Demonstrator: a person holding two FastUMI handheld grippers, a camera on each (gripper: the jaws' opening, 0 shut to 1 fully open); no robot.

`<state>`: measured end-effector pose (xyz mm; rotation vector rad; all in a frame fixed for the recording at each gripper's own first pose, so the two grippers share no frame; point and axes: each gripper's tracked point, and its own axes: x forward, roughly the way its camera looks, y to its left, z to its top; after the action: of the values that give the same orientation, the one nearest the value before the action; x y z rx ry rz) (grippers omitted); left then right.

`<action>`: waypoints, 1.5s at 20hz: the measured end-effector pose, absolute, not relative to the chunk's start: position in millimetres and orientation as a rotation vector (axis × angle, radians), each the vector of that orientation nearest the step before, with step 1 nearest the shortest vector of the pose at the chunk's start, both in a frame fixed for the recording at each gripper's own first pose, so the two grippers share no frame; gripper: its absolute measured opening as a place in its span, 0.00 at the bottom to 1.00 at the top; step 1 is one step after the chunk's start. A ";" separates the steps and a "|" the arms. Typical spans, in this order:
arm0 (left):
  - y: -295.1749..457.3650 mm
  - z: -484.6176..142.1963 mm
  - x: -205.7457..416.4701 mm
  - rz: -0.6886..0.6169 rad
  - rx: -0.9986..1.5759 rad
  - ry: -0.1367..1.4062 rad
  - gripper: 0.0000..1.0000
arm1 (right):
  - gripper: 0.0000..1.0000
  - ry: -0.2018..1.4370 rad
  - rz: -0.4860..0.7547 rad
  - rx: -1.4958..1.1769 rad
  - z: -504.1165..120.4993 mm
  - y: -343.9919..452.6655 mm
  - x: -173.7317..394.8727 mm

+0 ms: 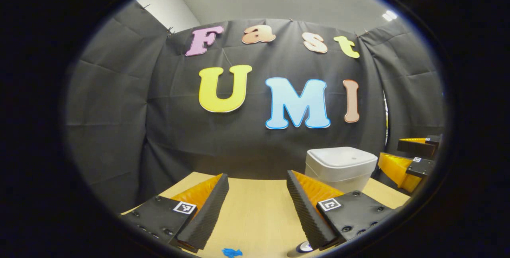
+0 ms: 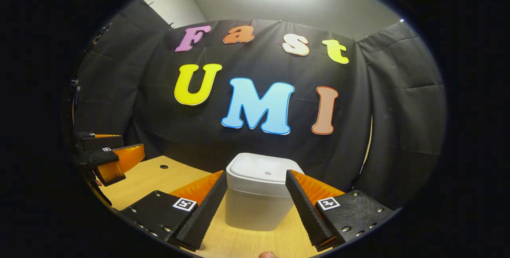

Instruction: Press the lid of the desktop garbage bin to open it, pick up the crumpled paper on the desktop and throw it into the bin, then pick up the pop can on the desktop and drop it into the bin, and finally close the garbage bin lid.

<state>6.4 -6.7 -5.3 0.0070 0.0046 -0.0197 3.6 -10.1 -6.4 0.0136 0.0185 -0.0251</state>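
With the bin point(image 2: 259, 194) lid down, the opening step was pending: the right gripper point(image 2: 255, 206), jaws wide and empty, faced it and needed to press the lid, while the left gripper point(image 1: 257, 206) hung wide over the worktop point(image 1: 255, 218).

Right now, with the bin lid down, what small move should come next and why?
Probably ease the right gripper forward and down onto the bin lid: the lid is shut, the bin sits straight ahead between its open fingers, and neither gripper holds anything.

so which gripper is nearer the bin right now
Right. The right gripper faces the bin head-on, its open fingers framing it; the left gripper sits farther back, off to the bin's left.
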 end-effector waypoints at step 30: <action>-7.5 -20.0 45.2 -0.026 0.012 0.051 0.95 | 0.00 0.092 -0.107 0.055 -29.9 -33.2 59.3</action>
<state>45.2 -7.5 -20.0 0.0125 0.0514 -0.0261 59.3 -33.2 -29.9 0.0551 0.0919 -0.1065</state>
